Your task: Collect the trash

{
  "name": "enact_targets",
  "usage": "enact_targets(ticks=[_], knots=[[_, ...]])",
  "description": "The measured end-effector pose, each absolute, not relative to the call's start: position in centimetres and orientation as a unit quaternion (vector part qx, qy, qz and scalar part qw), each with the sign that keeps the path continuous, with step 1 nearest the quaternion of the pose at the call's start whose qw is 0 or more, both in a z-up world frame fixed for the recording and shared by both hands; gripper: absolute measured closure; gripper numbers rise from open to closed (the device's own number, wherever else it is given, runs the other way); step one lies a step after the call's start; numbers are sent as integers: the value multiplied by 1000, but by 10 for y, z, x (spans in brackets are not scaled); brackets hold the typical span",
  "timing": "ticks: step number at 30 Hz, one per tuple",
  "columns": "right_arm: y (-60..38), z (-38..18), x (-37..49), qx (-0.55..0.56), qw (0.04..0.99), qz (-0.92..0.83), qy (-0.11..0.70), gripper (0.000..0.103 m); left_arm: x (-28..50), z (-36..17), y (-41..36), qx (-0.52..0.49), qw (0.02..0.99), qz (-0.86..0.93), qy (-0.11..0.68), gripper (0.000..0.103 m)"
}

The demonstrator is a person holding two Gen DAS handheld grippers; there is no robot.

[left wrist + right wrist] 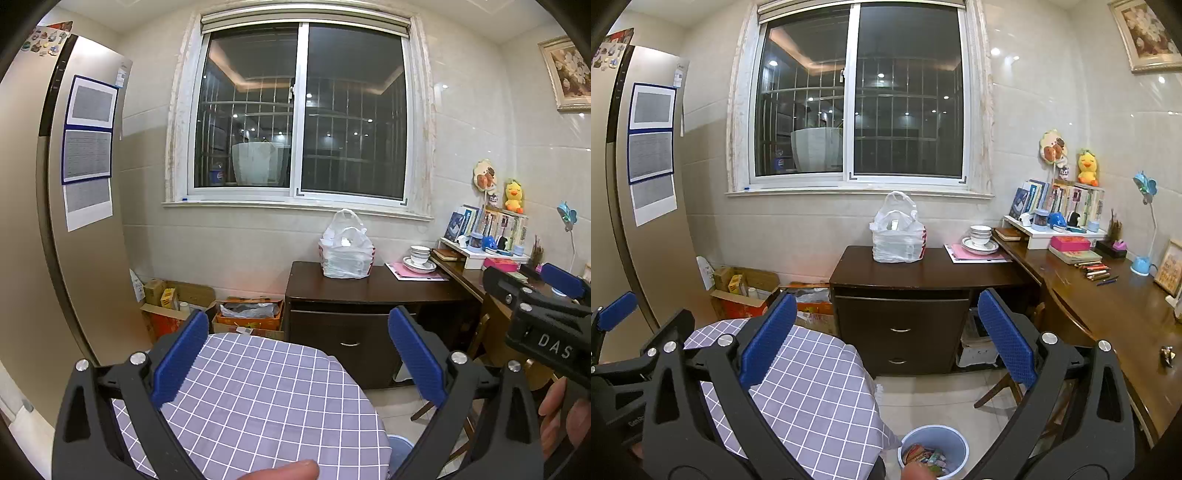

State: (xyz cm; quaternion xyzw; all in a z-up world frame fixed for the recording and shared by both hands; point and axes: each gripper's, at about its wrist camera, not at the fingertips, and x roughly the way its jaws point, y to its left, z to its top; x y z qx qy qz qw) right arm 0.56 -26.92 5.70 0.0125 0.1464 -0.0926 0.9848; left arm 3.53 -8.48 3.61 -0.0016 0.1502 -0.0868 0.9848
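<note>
A small blue waste bin (934, 448) stands on the floor beside the table and holds colourful wrappers (925, 458); only its rim (400, 441) shows in the left wrist view. My left gripper (299, 354) is open and empty above the purple checked tablecloth (258, 398). My right gripper (886, 339) is open and empty, raised over the cloth's edge (812, 387) and the bin. Each gripper shows at the edge of the other's view, the right one (535, 302) and the left one (617, 306).
A dark wooden cabinet (905, 295) under the window carries a white plastic bag (897, 232) and stacked bowls (979, 236). A wooden desk (1108, 302) with books and pens runs along the right. Cardboard boxes (746, 291) sit on the floor beside the fridge (639, 221).
</note>
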Motion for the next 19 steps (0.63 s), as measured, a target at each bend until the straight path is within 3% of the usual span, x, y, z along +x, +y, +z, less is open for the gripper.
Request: enact_targets(ticks=[19], knots=[[-271, 57, 6, 15, 984, -92, 149, 6, 41, 33, -84, -5, 985, -87, 152, 7]])
